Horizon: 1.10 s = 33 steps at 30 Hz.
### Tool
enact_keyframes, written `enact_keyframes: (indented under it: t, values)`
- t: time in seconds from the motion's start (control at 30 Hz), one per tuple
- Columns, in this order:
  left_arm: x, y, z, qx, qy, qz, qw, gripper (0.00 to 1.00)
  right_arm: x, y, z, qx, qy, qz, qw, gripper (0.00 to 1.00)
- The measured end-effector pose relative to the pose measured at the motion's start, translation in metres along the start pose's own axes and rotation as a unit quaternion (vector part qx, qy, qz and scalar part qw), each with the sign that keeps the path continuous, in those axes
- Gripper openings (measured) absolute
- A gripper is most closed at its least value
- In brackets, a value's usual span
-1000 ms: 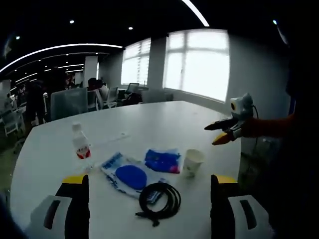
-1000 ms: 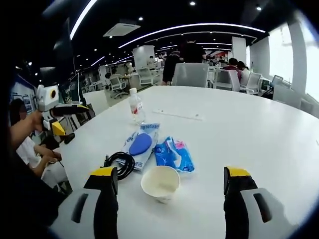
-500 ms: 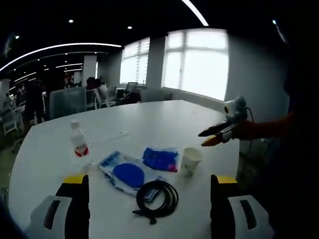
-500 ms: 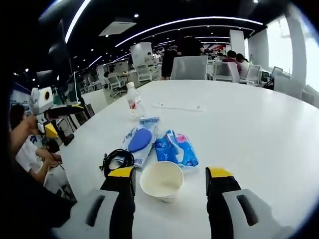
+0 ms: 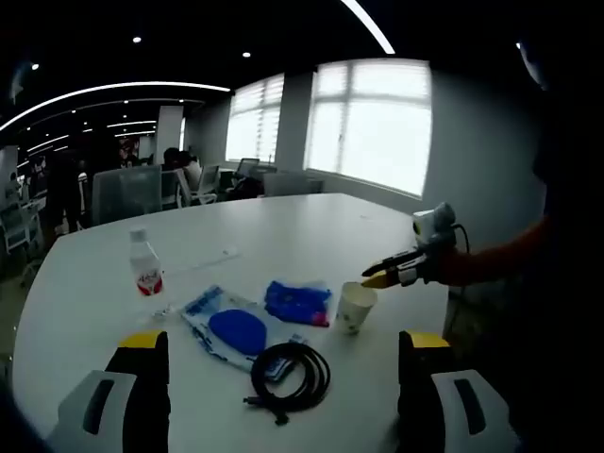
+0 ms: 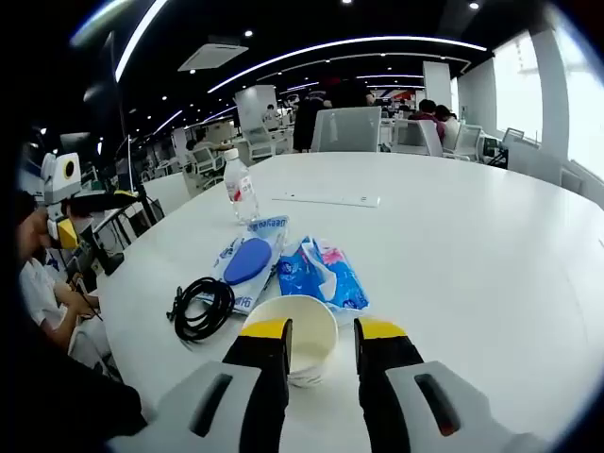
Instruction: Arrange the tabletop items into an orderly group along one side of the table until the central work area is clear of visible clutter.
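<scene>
A white paper cup stands upright on the white table, near its edge. The right gripper is set at the cup's near rim, its yellow-tipped jaws drawn close together; whether they pinch the rim or only stand just before it cannot be told. In the left gripper view the same gripper is seen with its tips at the cup.

Just beside the cup lies a blue tissue packet, and next to that a clear packet with a blue oval item inside. A coiled black cable lies beside this packet, toward the table edge. A small water bottle with a red label stands upright farther off, apart from the group. A thin white strip lies flat beyond it.

The left gripper is held above the table with jaws spread wide, nothing between them.
</scene>
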State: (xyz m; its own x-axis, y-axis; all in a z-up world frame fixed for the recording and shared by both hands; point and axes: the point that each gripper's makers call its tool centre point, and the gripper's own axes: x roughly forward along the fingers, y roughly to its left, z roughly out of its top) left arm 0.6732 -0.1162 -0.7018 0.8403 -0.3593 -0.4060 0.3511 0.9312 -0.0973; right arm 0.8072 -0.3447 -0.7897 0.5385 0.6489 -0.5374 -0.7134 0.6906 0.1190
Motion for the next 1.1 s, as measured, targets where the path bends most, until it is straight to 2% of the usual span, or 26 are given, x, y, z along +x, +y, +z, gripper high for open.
enact_keyframes:
  t: [0.1, 0.2, 0.3, 0.4, 0.63, 1.0, 1.1]
  values:
    - [-0.002, 0.001, -0.002, -0.001, 0.002, 0.000, 1.0000, 1.00, 0.003, 0.000, -0.003, -0.001, 0.007, -0.004, 1.0000, 0.19]
    - [-0.004, -0.001, 0.000, -0.012, -0.001, -0.005, 0.9999, 1.00, 0.006, -0.006, -0.008, 0.002, 0.012, -0.018, 0.9998, 0.12]
    - [-0.006, -0.001, 0.004, -0.015, -0.009, -0.003, 0.9998, 1.00, 0.007, -0.008, -0.007, 0.024, 0.010, -0.024, 0.9994, 0.10]
    - [-0.007, 0.001, 0.003, -0.016, -0.007, 0.000, 0.9998, 0.99, 0.010, -0.009, -0.008, 0.032, 0.012, -0.026, 0.9991, 0.05]
    - [-0.004, 0.000, 0.001, -0.019, -0.002, -0.003, 0.9998, 0.99, 0.013, -0.014, -0.016, 0.039, 0.025, -0.035, 0.9983, 0.01]
    - [0.000, 0.002, 0.006, -0.016, -0.002, -0.011, 0.9998, 0.99, 0.011, -0.014, -0.016, 0.048, 0.022, -0.038, 0.9979, 0.00]
    - [0.000, 0.004, 0.005, -0.007, 0.006, -0.011, 0.9999, 1.00, 0.010, -0.014, -0.014, 0.050, 0.020, -0.039, 0.9978, 0.00]
